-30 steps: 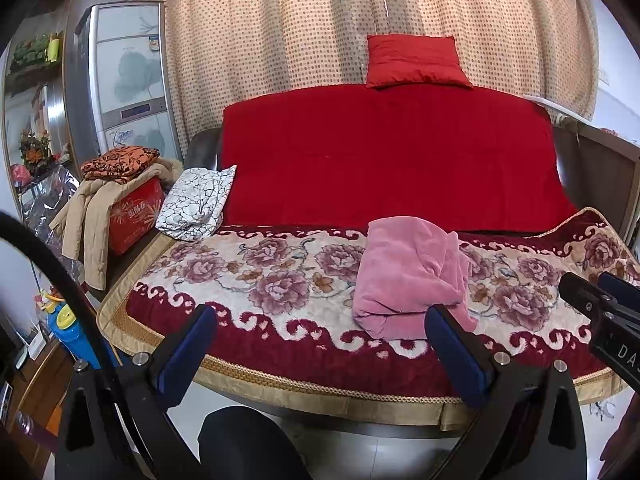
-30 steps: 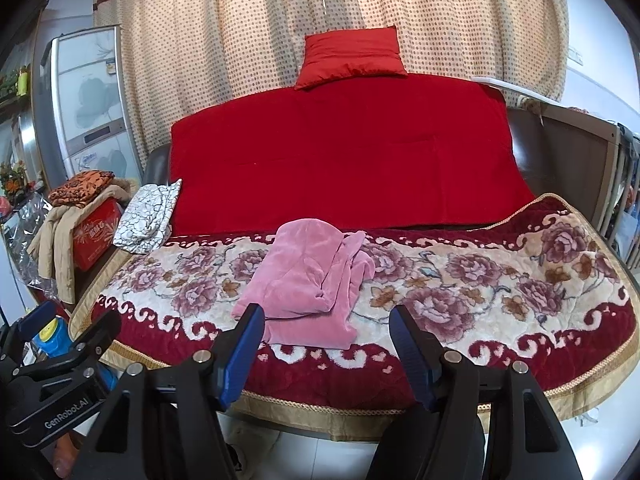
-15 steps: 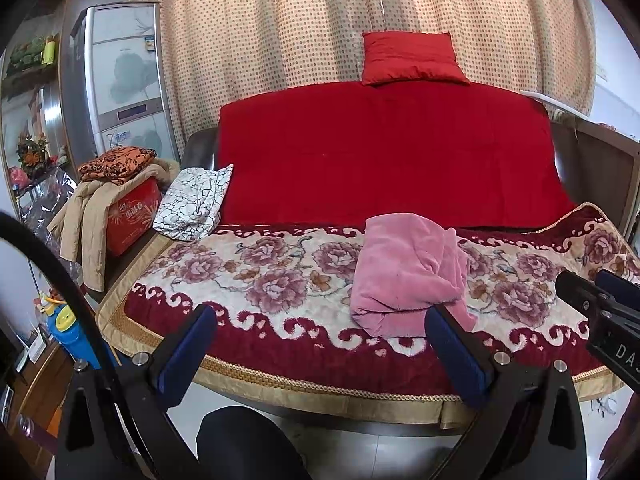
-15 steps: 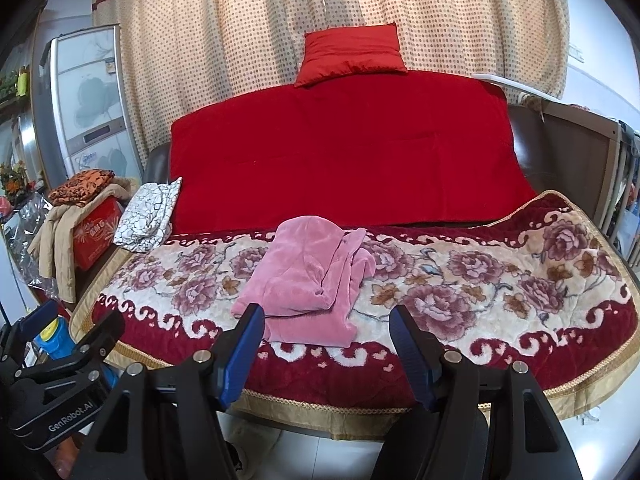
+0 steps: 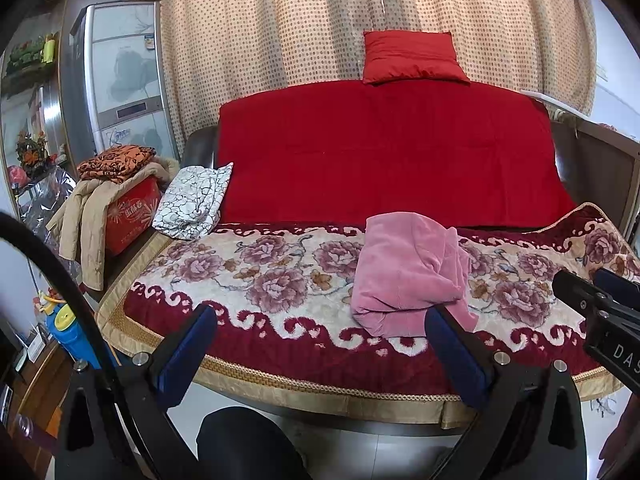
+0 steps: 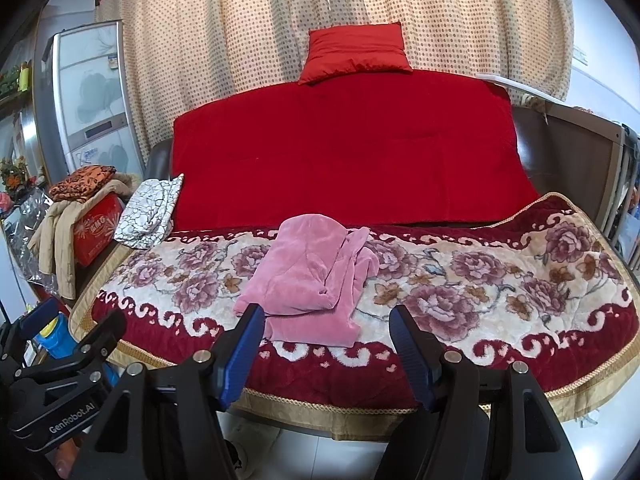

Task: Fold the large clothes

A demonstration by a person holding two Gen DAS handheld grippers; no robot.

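It was a home living room: a blanket-covered sofa [image 5: 384, 152], dotted curtains [image 5: 280, 28], and a refrigerator [image 5: 120, 76] at left.

A sofa [image 5: 200, 148] carries everything. A floral blanket [image 5: 280, 280] with a gold-trimmed maroon border covers its seat, and a red throw [image 5: 384, 152] drapes its backrest. On the blanket, a crumpled pink garment [image 5: 408, 272] lies toward three o'clock of centre in the left wrist view. A white crackle-patterned cushion [image 5: 192, 204] leans at the seat's ten o'clock corner. A red pillow [image 5: 412, 56] sits atop the backrest at twelve o'clock.
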